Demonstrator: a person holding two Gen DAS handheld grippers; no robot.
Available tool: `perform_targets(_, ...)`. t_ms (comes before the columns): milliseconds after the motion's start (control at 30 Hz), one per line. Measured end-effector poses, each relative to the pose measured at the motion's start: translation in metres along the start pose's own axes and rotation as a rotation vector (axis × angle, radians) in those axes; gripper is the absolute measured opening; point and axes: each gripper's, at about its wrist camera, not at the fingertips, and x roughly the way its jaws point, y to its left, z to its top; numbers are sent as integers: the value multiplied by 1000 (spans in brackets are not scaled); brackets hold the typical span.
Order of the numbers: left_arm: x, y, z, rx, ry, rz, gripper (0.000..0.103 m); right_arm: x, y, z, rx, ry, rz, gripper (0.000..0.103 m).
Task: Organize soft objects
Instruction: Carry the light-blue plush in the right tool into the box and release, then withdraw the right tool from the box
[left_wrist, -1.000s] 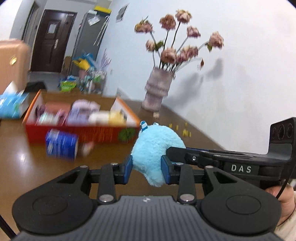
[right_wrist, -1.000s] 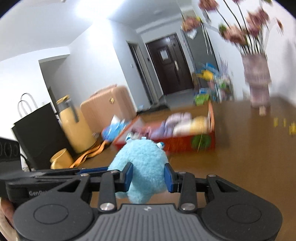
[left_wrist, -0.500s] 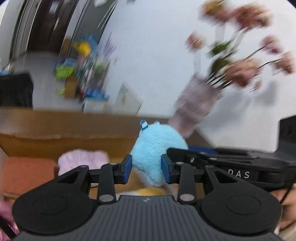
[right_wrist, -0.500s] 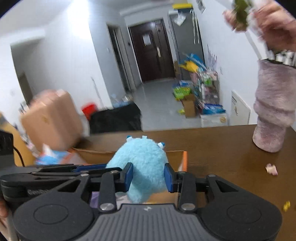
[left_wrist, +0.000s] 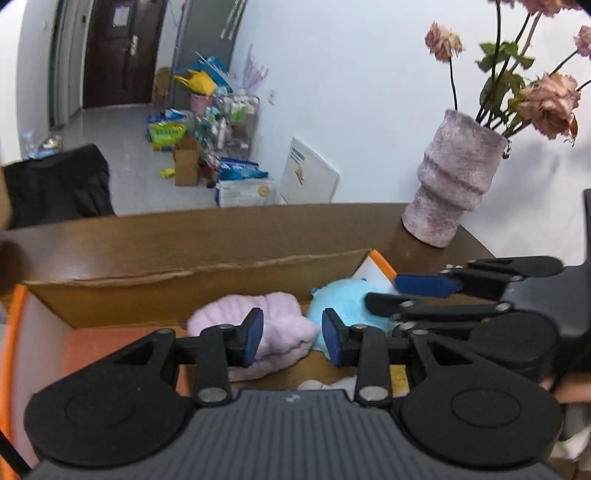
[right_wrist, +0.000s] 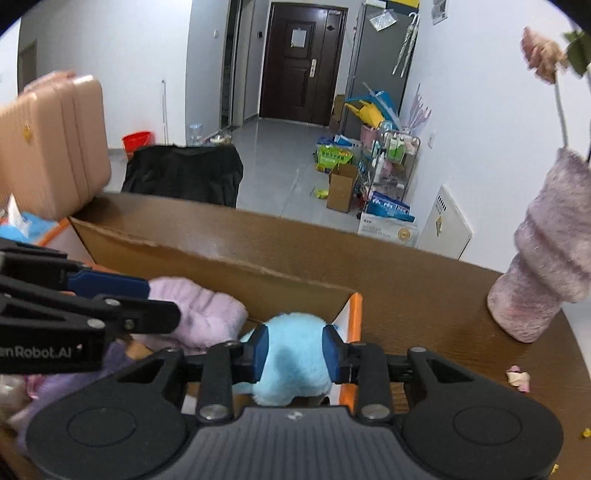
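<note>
Carried from above the table to inside the cardboard box (right_wrist: 207, 254), blue plush (right_wrist: 291, 354): now pinched only by right gripper (right_wrist: 293, 349), jaws just tightening. Released by left gripper (left_wrist: 291, 334), now spread empty; plush at its 2 o'clock, beside pink plush (left_wrist: 273, 325). Placement nearly complete.

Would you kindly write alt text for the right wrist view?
The right gripper clamps a blue plush toy over the corner of a cardboard box, beside a pink fluffy item. A fuzzy vase stands on the brown table.

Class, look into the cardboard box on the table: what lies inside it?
In the box: a pink plush and a blue plush, gripped by the right gripper. The grippers hide the box floor.
</note>
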Motion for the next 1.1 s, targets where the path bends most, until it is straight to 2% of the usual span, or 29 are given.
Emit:
perform_targets(100, -35, -6, 8, 13, -34, 45, 42, -36, -3, 10, 1, -44, -3, 31)
perform_targets(233, -88, -19, 13, 18, -76, 100, 44, -100, 0, 20, 1, -107, -2, 33)
perform_targets(367, -154, -38, 12, 48, -143, 155, 51, -164, 6, 18, -11, -158, -1, 44)
perform_targets(433, -188, -47, 7, 58, -178, 165, 58, -198, 9, 14, -21, -187, -9, 48)
perform_targets(500, -222, -56, -1, 68, -215, 177, 75, -231, 13, 10, -29, -220, -12, 56)
perform_targets(567, -254, -65, -11, 92, -248, 180, 78, -265, 16, 0, -37, -255, -9, 69)
perform_targets(833, -362, -85, -75, 129, -364, 219, 92, -373, 31, -60, -35, -344, 40, 86)
perform_targets(933, -391, -79, -113, 116, -390, 227, 95, -399, 39, -93, -28, -378, 62, 89)
perform_targets(1100, -422, -76, -191, 198, -435, 298, 100, -429, 54, -157, 19, -425, 116, 91)
